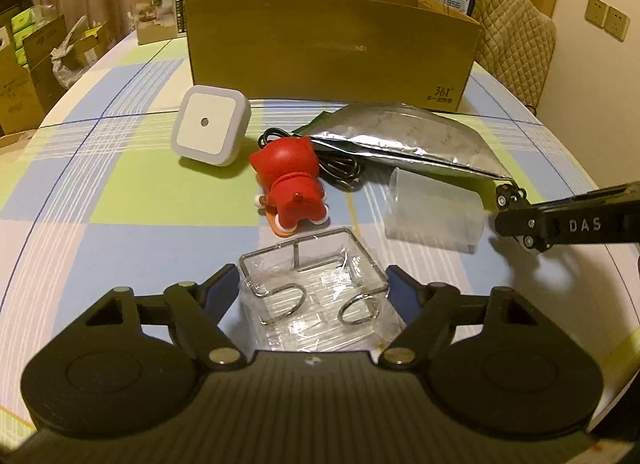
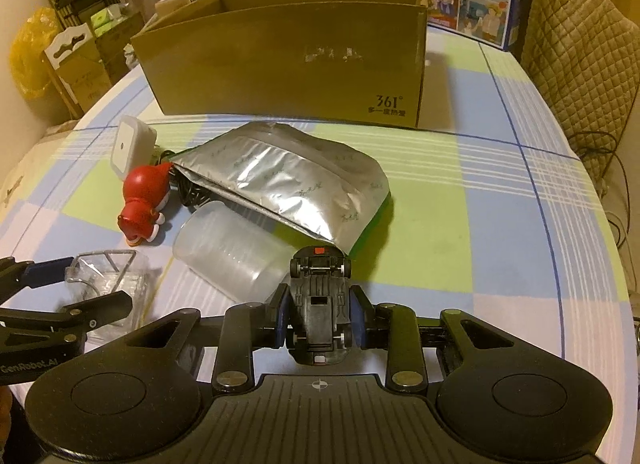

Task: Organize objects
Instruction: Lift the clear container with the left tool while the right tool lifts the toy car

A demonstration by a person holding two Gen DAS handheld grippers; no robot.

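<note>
Right tongs (image 2: 319, 322) pinch the toy car (image 2: 319, 304) belly-up, low over the counter (image 2: 480, 223). Left tongs (image 1: 313, 296) stand spread around the clear holder (image 1: 314, 288) — not yet gripping. Risks: the slick holder may skid or crack under squeeze; the car may clip the cup (image 2: 232, 256) en route to the box (image 2: 288, 63).

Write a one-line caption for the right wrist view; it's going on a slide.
Right gripper fingers clamp an upside-down toy car before a cardboard box, beside a silver pouch.
</note>
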